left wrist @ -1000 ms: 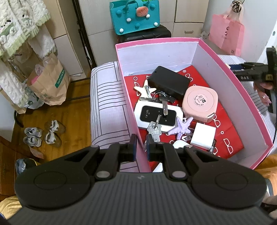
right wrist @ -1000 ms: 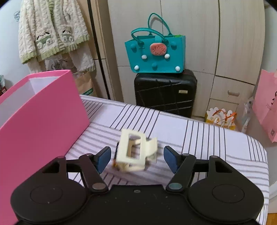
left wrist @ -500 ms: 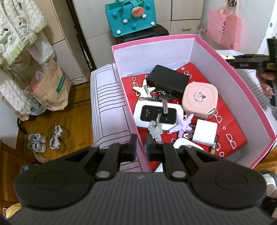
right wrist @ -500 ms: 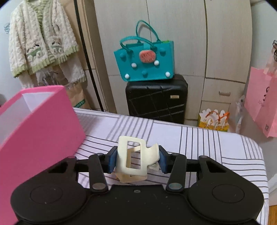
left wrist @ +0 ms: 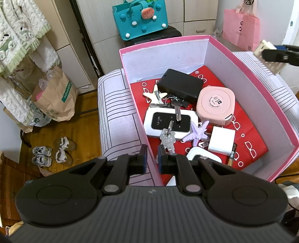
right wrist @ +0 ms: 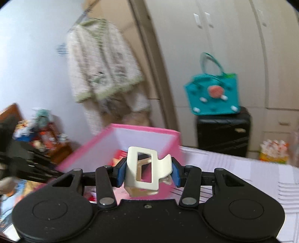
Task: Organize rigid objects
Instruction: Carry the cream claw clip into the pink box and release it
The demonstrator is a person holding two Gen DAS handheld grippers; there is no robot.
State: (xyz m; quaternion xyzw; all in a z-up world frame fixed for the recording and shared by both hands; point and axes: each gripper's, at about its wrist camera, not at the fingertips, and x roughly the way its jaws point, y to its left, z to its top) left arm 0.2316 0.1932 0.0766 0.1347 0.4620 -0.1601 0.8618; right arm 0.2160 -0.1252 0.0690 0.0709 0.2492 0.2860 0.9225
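Your right gripper [right wrist: 147, 172] is gripping the cream hair claw clip [right wrist: 144, 170] above the striped bed [right wrist: 243, 168], beside the pink box [left wrist: 248, 71]; your left gripper [left wrist: 152, 156] jaws are pinching its near wall.

We're in a home bedroom. Far wall: wardrobe doors [left wrist: 198, 11], hanging knit sweater [right wrist: 101, 61]; shoes [left wrist: 52, 151] on wood floor, left.

Glossy plastic hair claw [right wrist: 147, 170]; metal keys [left wrist: 167, 139]
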